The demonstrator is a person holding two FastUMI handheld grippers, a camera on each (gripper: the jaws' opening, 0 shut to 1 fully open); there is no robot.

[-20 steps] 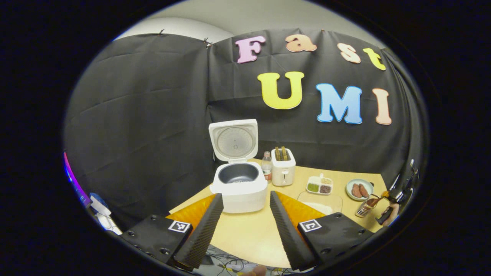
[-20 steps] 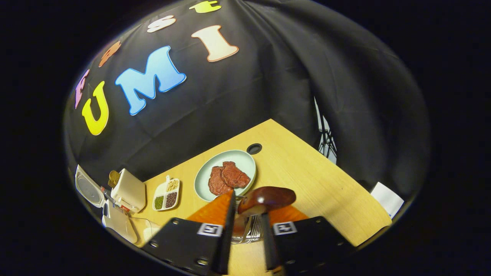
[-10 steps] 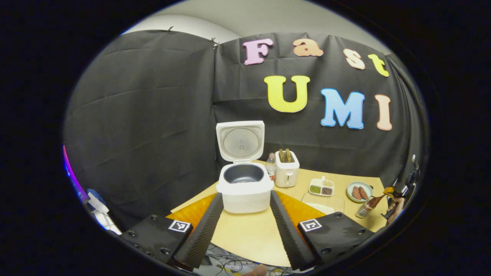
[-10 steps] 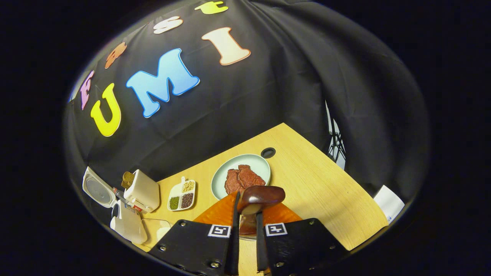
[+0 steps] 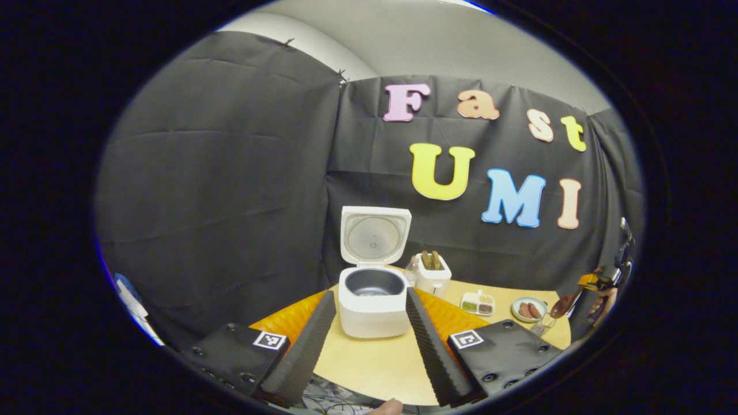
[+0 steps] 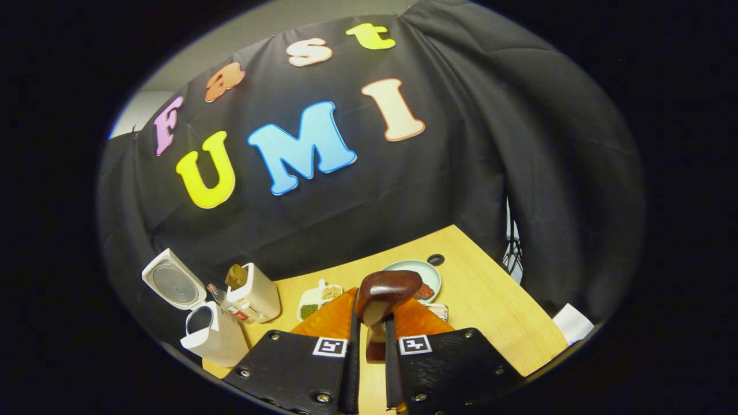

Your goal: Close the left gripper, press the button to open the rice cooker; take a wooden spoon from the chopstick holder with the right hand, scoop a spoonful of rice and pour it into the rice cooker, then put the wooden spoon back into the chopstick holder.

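Right gripper around wooden spoon

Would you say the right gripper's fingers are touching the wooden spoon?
Touching. In the right gripper view, the right gripper has both fingers pressed against the wooden spoon handle, no gap either side.

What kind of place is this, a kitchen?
Probably a mock kitchen in a booth, not a real one: a wooden table with an open rice cooker, a toaster and a plate of meat, backed by black cloth.

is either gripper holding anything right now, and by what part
The right gripper holds the wooden spoon by its handle, just below the bowl. The left gripper is open, holding nothing.
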